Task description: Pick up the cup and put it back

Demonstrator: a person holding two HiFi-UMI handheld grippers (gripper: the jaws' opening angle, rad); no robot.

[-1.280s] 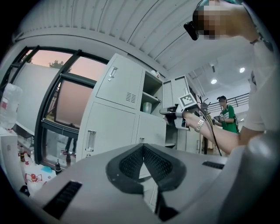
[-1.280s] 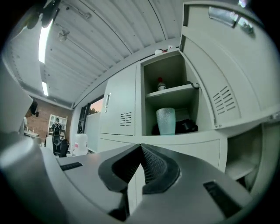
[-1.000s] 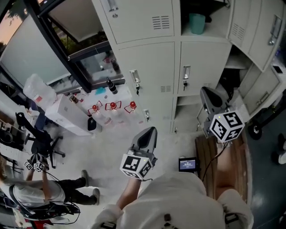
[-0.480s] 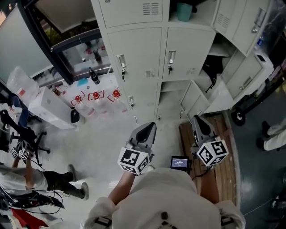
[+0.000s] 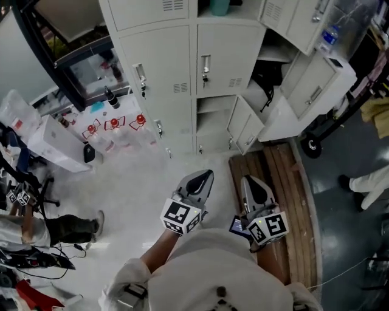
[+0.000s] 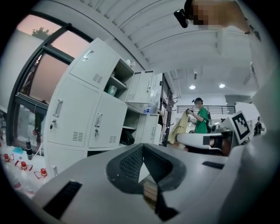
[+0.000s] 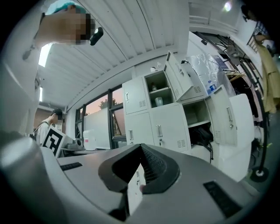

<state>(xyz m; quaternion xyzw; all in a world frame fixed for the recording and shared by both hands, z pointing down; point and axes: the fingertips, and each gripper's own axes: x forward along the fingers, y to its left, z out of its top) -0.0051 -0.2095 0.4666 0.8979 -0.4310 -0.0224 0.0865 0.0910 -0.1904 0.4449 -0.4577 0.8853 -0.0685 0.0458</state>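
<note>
Where the cup stands: the teal, tapered, plastic-looking cup (image 5: 220, 6) sits upright in an open compartment of the pale grey sheet-metal lockers (image 5: 164, 73), at the top edge of the head view.
Why there: the shelf reads as its resting place. This fits both a cup waiting to be lifted and 1 already returned.
Left gripper: the grey left gripper (image 5: 205, 176) has its 2 dark ribbed pads drawn together with nothing between them. It sits at lower middle of the frame, well apart from the cup.
Right gripper: the right gripper (image 5: 248, 180) is likewise closed and empty, just beside the left, over brown wooden slats (image 5: 285, 176).
Why held so: low and close to the body, likely a neutral carry.
Surfaces: the lockers are smooth and louvred, with handles. The floor (image 5: 140, 182) is pale and scuffed. The pads are cross-hatched for grip.
</note>
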